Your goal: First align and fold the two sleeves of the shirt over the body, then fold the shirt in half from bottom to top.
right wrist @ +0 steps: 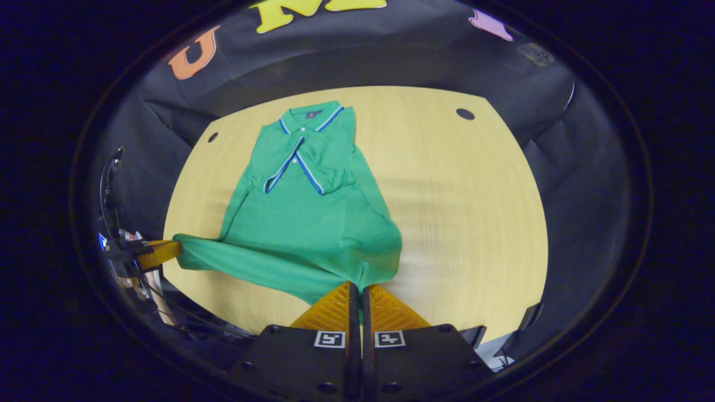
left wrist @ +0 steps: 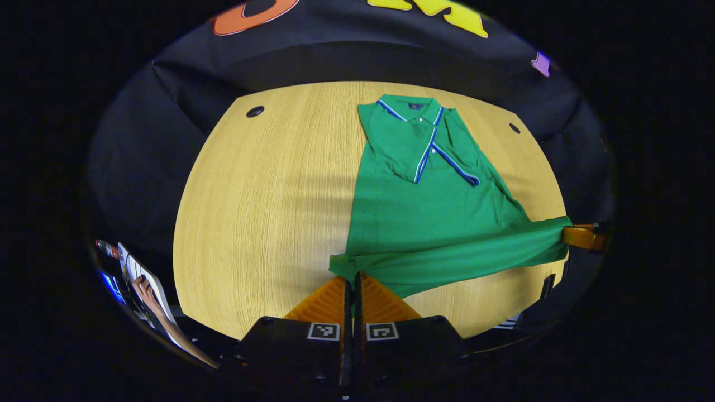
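A green polo shirt [left wrist: 430,201] lies on the wooden table [left wrist: 268,195], collar at the far side, both sleeves folded over its chest with striped cuffs crossing. My left gripper [left wrist: 353,279] is shut on one corner of the bottom hem, which is lifted off the table. In the right gripper view my right gripper [right wrist: 357,289] pinches the other hem corner of the shirt [right wrist: 313,218]. The hem hangs taut between the two. The right gripper [left wrist: 581,235] shows far right in the left gripper view; the left gripper [right wrist: 159,252] shows far left in the right gripper view.
The round-cornered table [right wrist: 469,212] has dark cable holes [left wrist: 255,111] [left wrist: 514,128] near its far corners. Black cloth walls ring the table. A hand [left wrist: 146,291] and some gear sit at the lower left, off the table's edge.
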A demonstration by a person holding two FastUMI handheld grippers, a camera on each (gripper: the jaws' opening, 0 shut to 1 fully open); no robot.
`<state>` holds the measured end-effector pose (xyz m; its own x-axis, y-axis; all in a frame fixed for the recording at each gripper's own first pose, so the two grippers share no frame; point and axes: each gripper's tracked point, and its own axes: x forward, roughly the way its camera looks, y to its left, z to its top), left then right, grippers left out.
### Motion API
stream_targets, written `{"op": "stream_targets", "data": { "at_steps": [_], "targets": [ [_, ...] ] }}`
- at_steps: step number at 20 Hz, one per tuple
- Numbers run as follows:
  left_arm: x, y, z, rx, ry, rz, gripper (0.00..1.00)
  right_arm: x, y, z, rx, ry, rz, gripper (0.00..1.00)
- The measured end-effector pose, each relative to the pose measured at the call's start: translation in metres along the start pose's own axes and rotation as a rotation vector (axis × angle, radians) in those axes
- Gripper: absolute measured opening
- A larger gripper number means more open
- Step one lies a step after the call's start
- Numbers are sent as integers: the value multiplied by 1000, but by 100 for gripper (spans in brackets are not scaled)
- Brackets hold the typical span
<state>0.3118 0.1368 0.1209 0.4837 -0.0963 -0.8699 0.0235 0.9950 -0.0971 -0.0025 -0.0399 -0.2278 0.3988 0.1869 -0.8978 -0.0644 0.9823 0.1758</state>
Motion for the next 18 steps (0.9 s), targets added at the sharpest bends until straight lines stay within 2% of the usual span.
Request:
{"op": "stream_targets", "data": {
  "at_steps": [6, 8, 9, 15, 17, 18],
  "targets": [
    [-3, 9, 65, -29, -94, 2, 3, 0, 1, 70, -1, -99, -16, 5],
    [-3, 14, 88, -32, -119, 5, 3, 3, 3, 93, 1, -125, -19, 7],
    [-3, 16, 100, -31, -134, 8, 3, 6, 4, 105, 4, -142, -20, 5],
    [21, 21, 168, -53, -254, 34, 3, 26, 9, 175, -17, -244, -43, 7],
    [34, 23, 187, -45, -281, 49, 3, 41, 9, 196, -26, -278, -59, 5],
    [42, 24, 196, -44, -293, 59, 3, 48, 8, 208, -29, -291, -65, 7]
  ]
}}
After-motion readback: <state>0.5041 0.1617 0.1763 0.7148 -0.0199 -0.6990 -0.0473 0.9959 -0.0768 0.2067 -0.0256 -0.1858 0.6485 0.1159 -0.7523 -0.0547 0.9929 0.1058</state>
